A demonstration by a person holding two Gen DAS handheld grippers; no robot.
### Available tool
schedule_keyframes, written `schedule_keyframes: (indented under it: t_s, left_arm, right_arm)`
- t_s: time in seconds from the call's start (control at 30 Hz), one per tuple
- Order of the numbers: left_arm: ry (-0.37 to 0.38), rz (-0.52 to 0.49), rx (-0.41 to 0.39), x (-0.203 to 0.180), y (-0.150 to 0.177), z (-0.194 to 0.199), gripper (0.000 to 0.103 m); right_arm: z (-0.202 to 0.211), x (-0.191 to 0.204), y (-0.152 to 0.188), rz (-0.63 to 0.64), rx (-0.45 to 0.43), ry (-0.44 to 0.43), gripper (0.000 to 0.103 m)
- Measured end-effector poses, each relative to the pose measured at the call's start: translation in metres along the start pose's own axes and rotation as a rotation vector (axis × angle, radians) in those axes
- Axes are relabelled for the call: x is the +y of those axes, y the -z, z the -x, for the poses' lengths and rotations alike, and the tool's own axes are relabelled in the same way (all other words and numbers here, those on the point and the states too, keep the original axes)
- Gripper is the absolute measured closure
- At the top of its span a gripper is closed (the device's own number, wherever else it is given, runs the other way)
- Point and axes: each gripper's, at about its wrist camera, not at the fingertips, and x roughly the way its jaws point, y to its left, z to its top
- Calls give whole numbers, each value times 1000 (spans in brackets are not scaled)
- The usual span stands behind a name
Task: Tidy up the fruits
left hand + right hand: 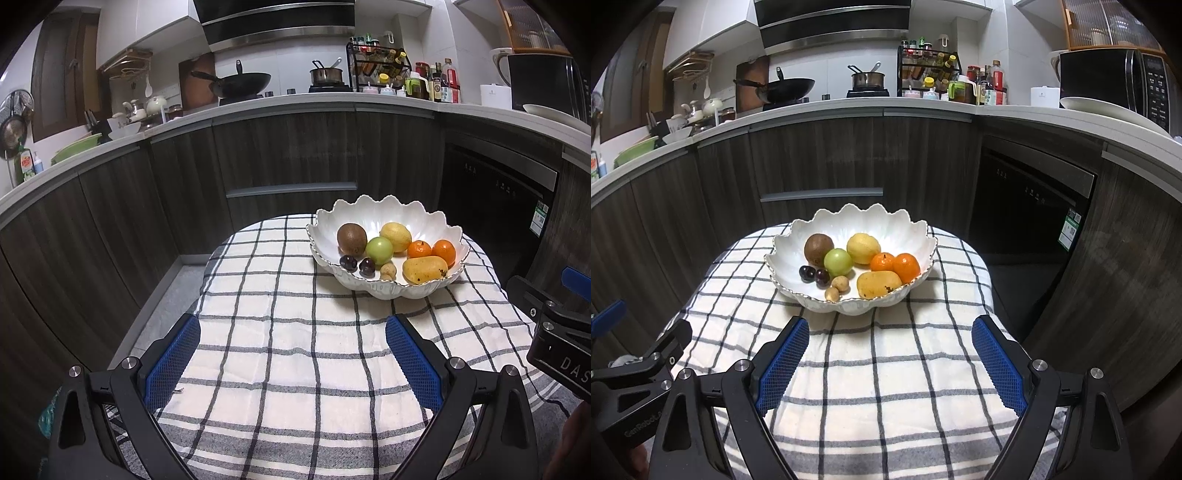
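A small worktop wears a checked cloth (886, 369) with dark lines on white. A white bowl (868, 221) with a wavy rim sits on the cloth near the far edge of the worktop. All the fruit lies inside the bowl. A yellow mango (879, 284) is at the front, a brown kiwi (818, 249) at the back left, and a lemon (863, 248) at the back. A green fruit (838, 262) sits between the kiwi and lemon. Two oranges (895, 266) touch each other on the right. Two dark cherries (814, 275) and two small tan fruits (836, 288) lie at the front left. The left hand-held gripper (293, 354) is wide apart and holds nothing. The right hand-held gripper (890, 354) is wide apart too, with nothing in it. Both hang over the near edge.
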Motion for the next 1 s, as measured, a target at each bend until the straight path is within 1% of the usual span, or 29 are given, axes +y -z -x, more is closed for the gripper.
schedule_keyframes:
  t_s: [0.83,1.0]
  left_arm:
    - [-3,-9,5,0,0,-1,1]
    - [6,-5,7,1,0,0,1]
  right_arm:
    - [0,2,1,-1,0,-3,12]
    - [0,2,2,-3,2,-4,12]
